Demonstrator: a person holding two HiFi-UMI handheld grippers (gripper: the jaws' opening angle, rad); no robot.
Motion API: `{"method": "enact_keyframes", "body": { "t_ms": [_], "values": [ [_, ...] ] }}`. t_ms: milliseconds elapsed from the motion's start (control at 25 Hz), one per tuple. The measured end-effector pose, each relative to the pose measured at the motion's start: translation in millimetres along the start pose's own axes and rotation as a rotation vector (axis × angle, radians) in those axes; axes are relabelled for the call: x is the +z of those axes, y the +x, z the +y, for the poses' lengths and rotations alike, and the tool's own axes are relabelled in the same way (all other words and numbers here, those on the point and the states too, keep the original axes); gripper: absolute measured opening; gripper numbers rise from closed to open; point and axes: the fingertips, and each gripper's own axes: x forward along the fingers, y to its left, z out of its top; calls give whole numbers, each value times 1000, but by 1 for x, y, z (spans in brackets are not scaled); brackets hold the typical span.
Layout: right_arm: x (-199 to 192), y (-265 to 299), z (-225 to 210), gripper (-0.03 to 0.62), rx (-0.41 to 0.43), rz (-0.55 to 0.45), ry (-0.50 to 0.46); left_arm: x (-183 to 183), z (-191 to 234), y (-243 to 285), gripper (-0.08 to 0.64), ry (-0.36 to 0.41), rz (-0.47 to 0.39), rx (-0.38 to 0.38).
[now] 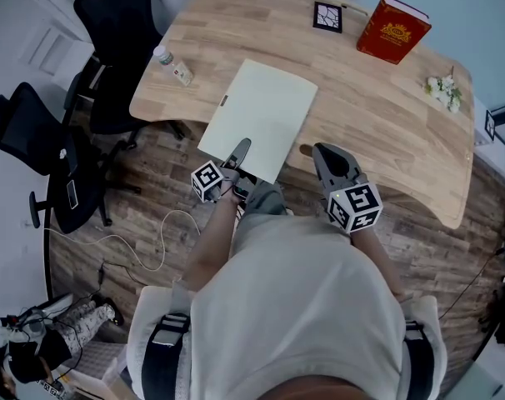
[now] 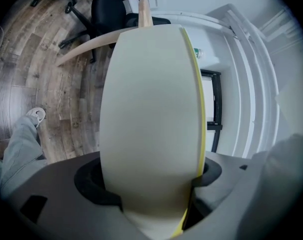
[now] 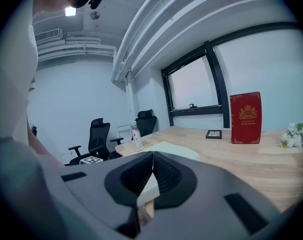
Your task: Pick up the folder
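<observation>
A cream folder (image 1: 261,115) lies flat on the wooden table (image 1: 386,115), its near corner hanging over the front edge. My left gripper (image 1: 240,150) reaches onto that overhanging corner, rolled on its side. In the left gripper view the folder (image 2: 151,109), with a yellow edge along its right side, fills the gap of the left gripper (image 2: 151,180); the jaws stand wide, one on each face of the thin folder. My right gripper (image 1: 323,152) hovers at the table's front edge to the folder's right, apart from it. The right gripper (image 3: 152,156) is shut and empty, with the folder (image 3: 174,148) just beyond its tips.
A red book (image 1: 392,29) stands at the table's far side beside a small black frame (image 1: 327,16). White flowers (image 1: 444,90) lie at the right. A bottle (image 1: 163,57) stands at the left edge. Black office chairs (image 1: 111,48) stand left of the table.
</observation>
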Motion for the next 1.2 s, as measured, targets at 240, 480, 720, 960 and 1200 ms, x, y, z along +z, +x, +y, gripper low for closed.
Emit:
{"method": "enact_keyframes", "body": {
  "t_ms": [240, 480, 720, 960, 1200],
  "values": [
    [-2, -2, 2, 18, 1, 3, -3, -1, -6, -1, 356, 34, 1, -24],
    [0, -4, 5, 18, 6, 0, -8, -1, -12, -6, 324, 59, -6, -19],
    [-2, -5, 8, 18, 18, -1, -7, -4, -16, -16, 301, 60, -15, -28],
    [-3, -8, 16, 18, 35, -4, -3, -9, -29, -31, 284, 19, -36, -96],
    [-6, -12, 22, 18, 45, -10, 2, -13, -45, -45, 282, 16, -52, -147]
  ]
}}
